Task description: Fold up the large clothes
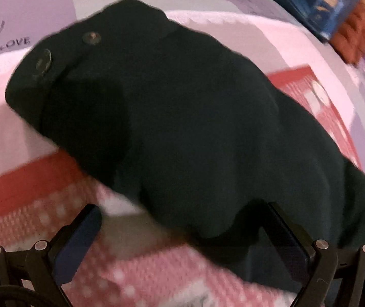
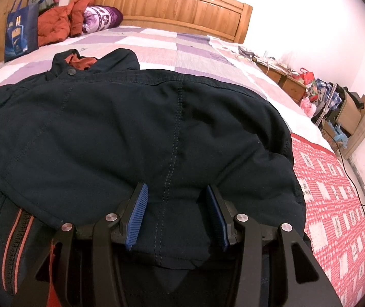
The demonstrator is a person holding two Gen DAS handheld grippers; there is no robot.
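Dark jacket [image 2: 136, 133] is being spread on bed [image 2: 197, 51]; its fabric is being straddled by parted right gripper [image 2: 177, 204]; left gripper [image 1: 182, 220] is being held wide apart.

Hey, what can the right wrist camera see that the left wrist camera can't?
Only the right wrist view shows the wooden headboard, the purple pillow, the cluttered nightstand, the jacket's orange-edged zipper and its orange lining, with the right claw open over the hem.

Only the left wrist view shows lettering on the sheet and the left claw, open at the jacket's edge.

Both show the dark jacket, the red checked blanket, the blue bag and orange clothing.
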